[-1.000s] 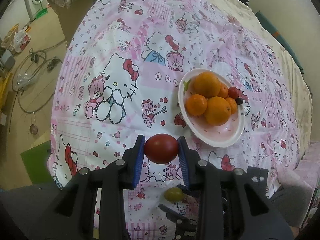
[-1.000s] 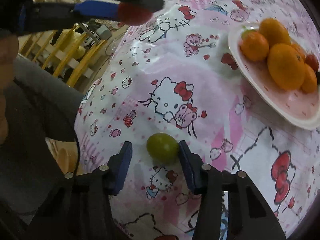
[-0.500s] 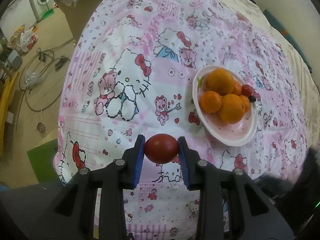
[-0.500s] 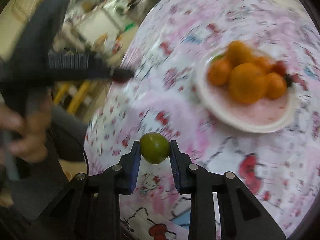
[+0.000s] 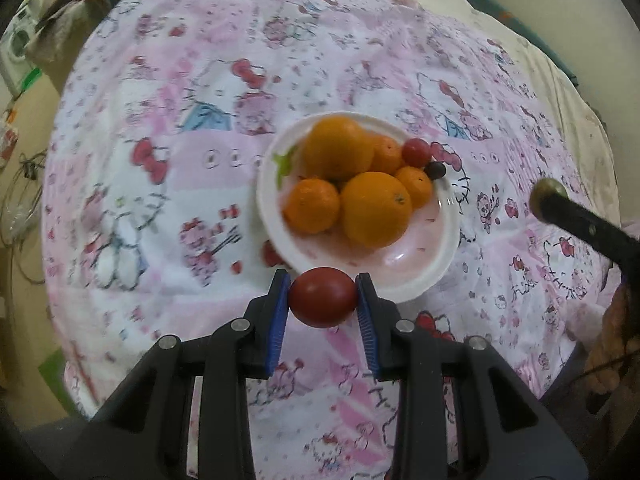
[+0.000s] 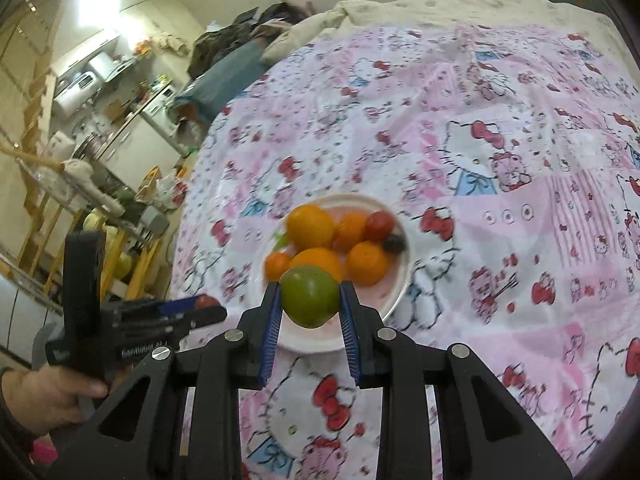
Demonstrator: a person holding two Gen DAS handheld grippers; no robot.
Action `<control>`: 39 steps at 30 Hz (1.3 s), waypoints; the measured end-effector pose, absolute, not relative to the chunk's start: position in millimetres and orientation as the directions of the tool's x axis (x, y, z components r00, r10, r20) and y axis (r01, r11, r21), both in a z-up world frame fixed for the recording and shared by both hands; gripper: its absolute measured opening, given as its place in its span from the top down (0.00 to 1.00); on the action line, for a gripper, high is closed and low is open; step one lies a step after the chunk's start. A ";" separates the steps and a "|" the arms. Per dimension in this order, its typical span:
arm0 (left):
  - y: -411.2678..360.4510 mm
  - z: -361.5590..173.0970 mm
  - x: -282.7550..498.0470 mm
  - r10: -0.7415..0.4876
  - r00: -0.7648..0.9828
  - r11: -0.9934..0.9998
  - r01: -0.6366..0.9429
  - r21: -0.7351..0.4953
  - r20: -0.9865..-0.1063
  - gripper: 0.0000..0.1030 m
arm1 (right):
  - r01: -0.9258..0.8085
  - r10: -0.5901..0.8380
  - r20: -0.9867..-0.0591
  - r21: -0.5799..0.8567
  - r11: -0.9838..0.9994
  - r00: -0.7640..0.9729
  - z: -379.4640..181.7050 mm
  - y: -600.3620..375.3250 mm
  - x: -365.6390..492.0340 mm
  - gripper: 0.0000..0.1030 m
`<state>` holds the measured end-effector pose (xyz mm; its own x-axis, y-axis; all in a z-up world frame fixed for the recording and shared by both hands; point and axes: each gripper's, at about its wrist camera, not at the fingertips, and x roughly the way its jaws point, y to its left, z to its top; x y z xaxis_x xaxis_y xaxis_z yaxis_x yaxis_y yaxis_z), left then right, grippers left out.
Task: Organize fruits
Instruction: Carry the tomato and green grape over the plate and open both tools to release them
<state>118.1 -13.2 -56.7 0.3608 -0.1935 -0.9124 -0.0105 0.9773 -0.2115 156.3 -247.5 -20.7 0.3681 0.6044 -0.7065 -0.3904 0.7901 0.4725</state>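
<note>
My left gripper [image 5: 323, 300] is shut on a dark red fruit [image 5: 323, 297] and holds it just above the near rim of the white plate [image 5: 448, 256]. The plate holds several oranges [image 5: 376, 208], a small red tomato [image 5: 416, 152] and a dark berry [image 5: 435, 169]. My right gripper [image 6: 309, 302] is shut on a green fruit [image 6: 309, 295], raised over the near side of the same plate [image 6: 402, 276]. The left gripper also shows in the right wrist view [image 6: 200, 304], left of the plate. The green fruit shows in the left wrist view [image 5: 547, 191], at the right.
The plate sits on a pink Hello Kitty cloth [image 5: 208, 128] over a bed or table. A cream quilt [image 6: 460, 4] lies beyond. Kitchen shelves and clutter [image 6: 80, 140] stand at the left past the cloth's edge. A washing machine [image 5: 16, 48] stands on the far left floor.
My right gripper closed on the green fruit, lifted it off the cloth and carried it to the plate. My left gripper moved right with the red fruit, up to the plate's near rim.
</note>
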 end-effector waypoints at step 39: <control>-43.6 -97.2 144.6 -0.212 0.285 0.976 0.022 -0.215 -0.935 0.50 | -0.238 0.523 -0.843 0.487 0.840 0.122 -118.2 -216.6 207.6 0.66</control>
